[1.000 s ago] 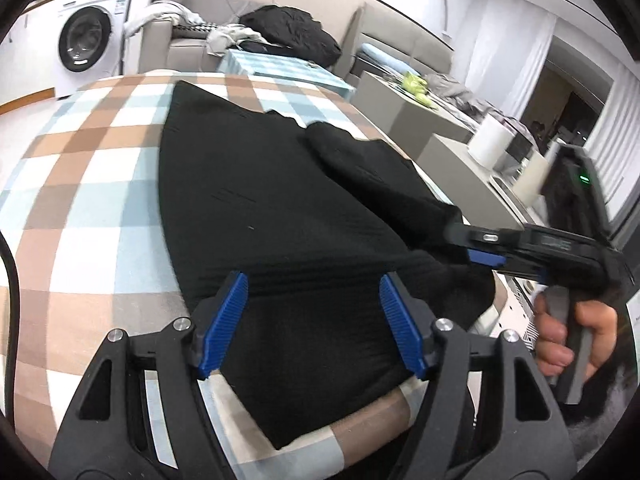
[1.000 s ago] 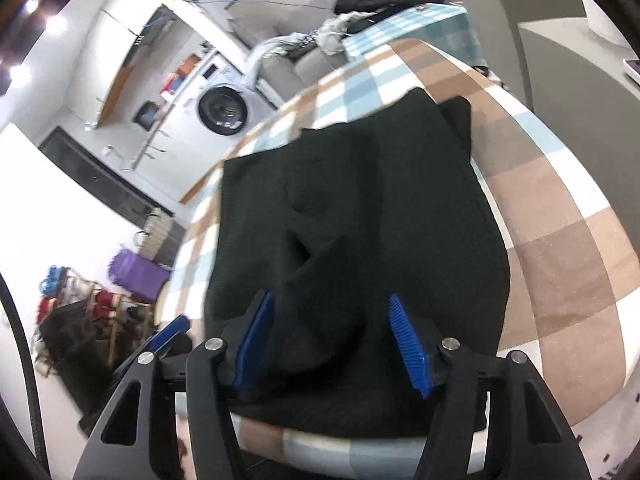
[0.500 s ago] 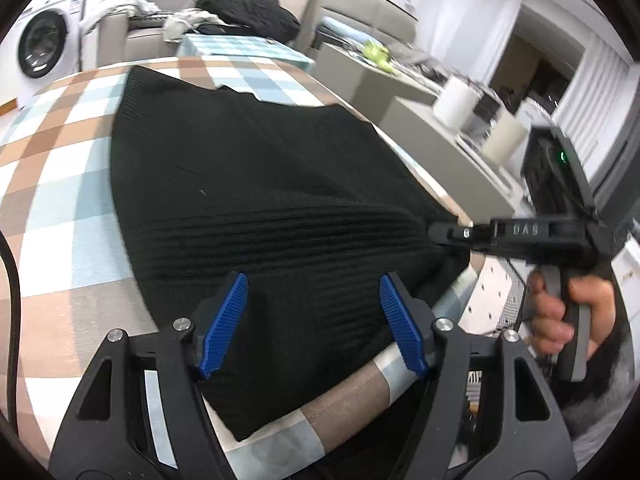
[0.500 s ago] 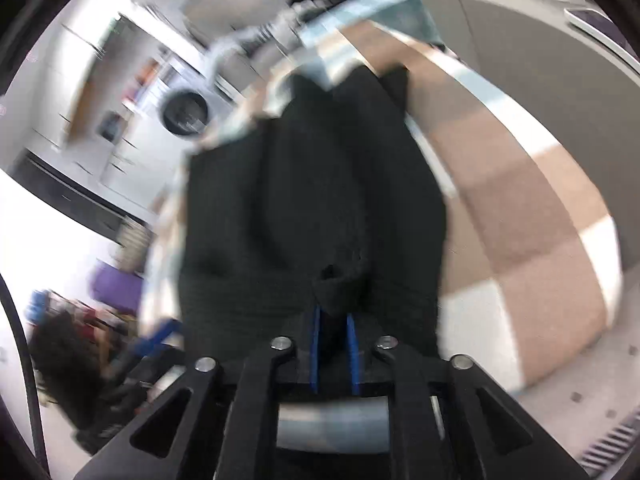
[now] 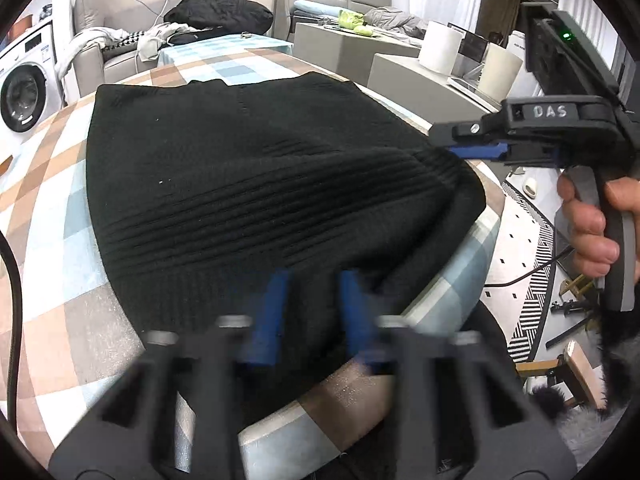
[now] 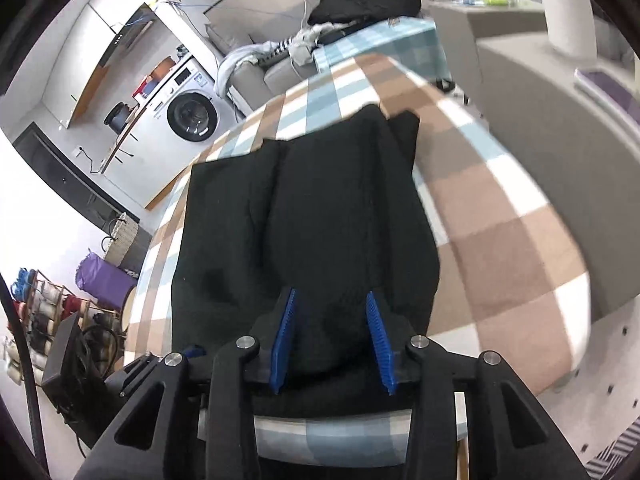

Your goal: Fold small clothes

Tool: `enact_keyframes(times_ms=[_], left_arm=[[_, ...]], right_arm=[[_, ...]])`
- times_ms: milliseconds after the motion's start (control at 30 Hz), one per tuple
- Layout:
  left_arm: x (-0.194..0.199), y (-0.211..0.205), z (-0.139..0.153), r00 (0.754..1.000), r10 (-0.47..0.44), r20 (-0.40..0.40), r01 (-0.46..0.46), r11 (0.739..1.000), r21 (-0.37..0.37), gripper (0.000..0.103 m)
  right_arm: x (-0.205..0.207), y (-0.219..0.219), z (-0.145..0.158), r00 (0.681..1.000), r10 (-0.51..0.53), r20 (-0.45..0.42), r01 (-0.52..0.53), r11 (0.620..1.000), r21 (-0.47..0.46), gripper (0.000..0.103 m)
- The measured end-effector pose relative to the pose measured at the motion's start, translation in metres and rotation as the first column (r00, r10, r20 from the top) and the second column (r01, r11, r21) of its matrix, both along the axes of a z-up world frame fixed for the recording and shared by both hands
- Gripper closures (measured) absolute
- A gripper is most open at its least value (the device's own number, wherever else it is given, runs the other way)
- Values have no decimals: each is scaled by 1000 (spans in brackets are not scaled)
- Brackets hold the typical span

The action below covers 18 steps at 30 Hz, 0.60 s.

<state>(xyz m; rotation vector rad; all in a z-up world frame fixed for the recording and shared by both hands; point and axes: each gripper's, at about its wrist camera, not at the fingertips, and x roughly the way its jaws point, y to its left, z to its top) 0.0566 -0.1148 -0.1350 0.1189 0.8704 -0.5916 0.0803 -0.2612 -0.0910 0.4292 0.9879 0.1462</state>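
A black knitted garment (image 5: pixel 256 184) is lying spread out on the checked tablecloth (image 5: pixel 52 216), with its near edge hanging by the table's front edge. The left gripper (image 5: pixel 314 312) is looking blurry, so it is hard to be sure, but its blue pads seem part open over the garment's near edge. The right gripper (image 6: pixel 332 340) is sitting at the garment's near right corner with its jaws apart, cloth bunching between them.
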Motion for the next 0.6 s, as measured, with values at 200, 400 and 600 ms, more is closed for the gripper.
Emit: enact_keyframes(times_ms=[200, 400, 600], left_arm=[[-14, 18, 23, 998, -7, 62, 14, 993, -116, 102], [-34, 36, 33, 998, -54, 45, 61, 982, -179, 103], [-31, 49, 18, 999, 1, -40, -9, 982, -191, 103]], right_arm=[[2, 2, -11, 999, 0, -36, 0, 1000, 0, 66], [2, 5, -10, 999, 19, -46, -20, 1000, -20, 65], [3, 11, -1, 999, 39, -5, -39, 998, -42, 65]])
